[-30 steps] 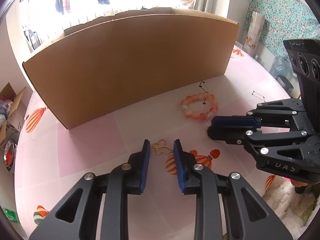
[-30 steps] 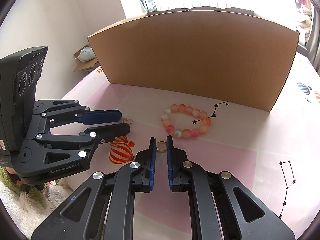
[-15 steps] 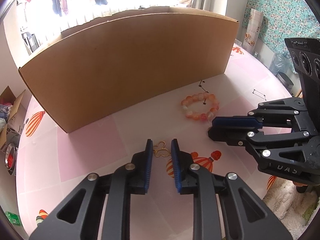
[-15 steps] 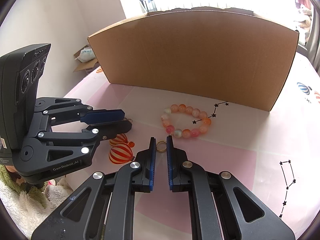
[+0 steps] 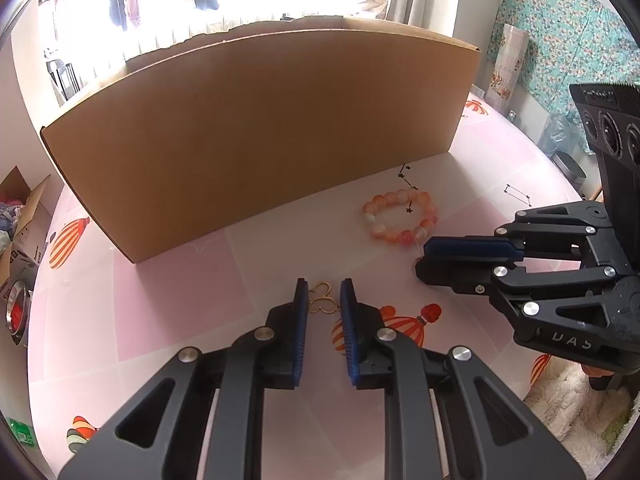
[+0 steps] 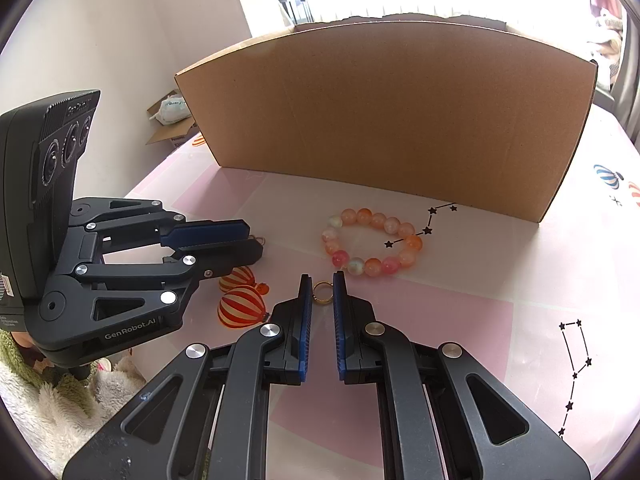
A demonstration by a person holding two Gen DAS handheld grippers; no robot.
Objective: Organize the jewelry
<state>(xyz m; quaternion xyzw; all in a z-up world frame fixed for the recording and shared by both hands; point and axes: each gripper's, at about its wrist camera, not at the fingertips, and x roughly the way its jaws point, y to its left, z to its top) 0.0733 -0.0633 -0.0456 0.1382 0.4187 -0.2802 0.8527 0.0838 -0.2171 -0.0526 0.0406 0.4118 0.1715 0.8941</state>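
left wrist view: left gripper (image 5: 323, 292) sits low on the bench (image 5: 168, 280), jaws narrow and closing around a gold butterfly-shaped charm (image 5: 322, 299). charm lies flat btw the blue pads; looks like the pads are at its edges, but can't confirm they press yet. right gripper (image 5: 420, 258) is off to the side, tip down near the bead bracelet (image 5: 400, 218), which lies in front of the cardboard box (image 5: 256, 136).

right wrist view: right gripper (image 6: 322, 292) is nearly closed w/ a small gold ring (image 6: 322, 293) btw its pads, ring upright on the bench, pads touching its sides as far as i can tell. bracelet just beyond the tips, untouched. left gripper (image 6: 256, 246) shows side-on, charm barely peeking past its tip.

step in hand, imo: two-handed pick, ring gripped, charm grasp finishing. next move calls for the left to finish closing w/o skidding the thin charm, then a straight lift of both and carry to the box, prob the drop spot. bracelet left for later.
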